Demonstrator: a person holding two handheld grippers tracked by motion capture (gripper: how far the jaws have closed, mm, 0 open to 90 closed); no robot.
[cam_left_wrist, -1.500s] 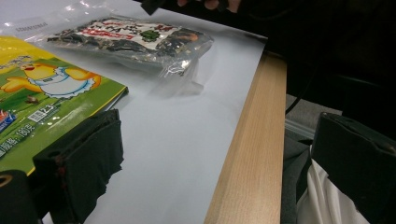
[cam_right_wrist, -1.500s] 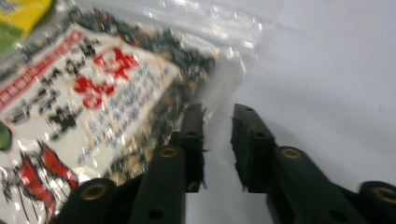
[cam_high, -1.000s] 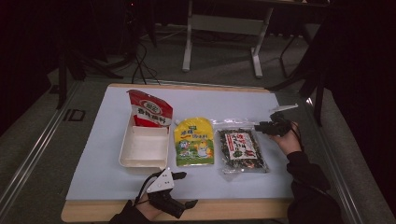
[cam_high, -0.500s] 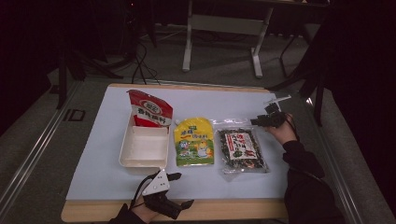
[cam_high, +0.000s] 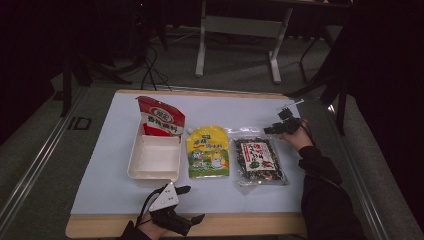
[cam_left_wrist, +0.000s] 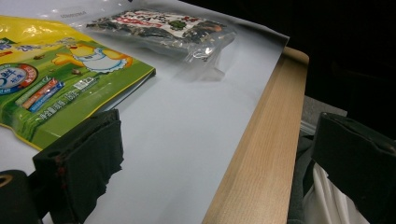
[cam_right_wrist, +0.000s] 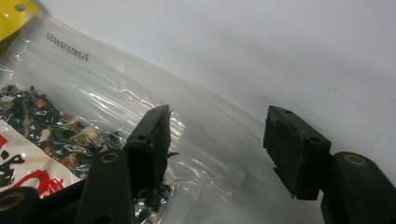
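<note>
A clear bag of dark dried food with a red and white label lies at the right of the white mat. My right gripper hovers at the bag's far right corner. In the right gripper view its jaws stand apart over the clear top strip of the bag, and the pads do not press on it. These jaws have just been opening. My left gripper rests at the table's front edge, wide open with nothing between its fingers.
A white tray sits at the left with a red pouch propped at its far end. A yellow and green pouch lies between the tray and the bag. The wooden table edge runs beside my left gripper.
My right gripper has moved left toward the bag's far corner and its jaws stand wider. The left gripper has stayed put.
</note>
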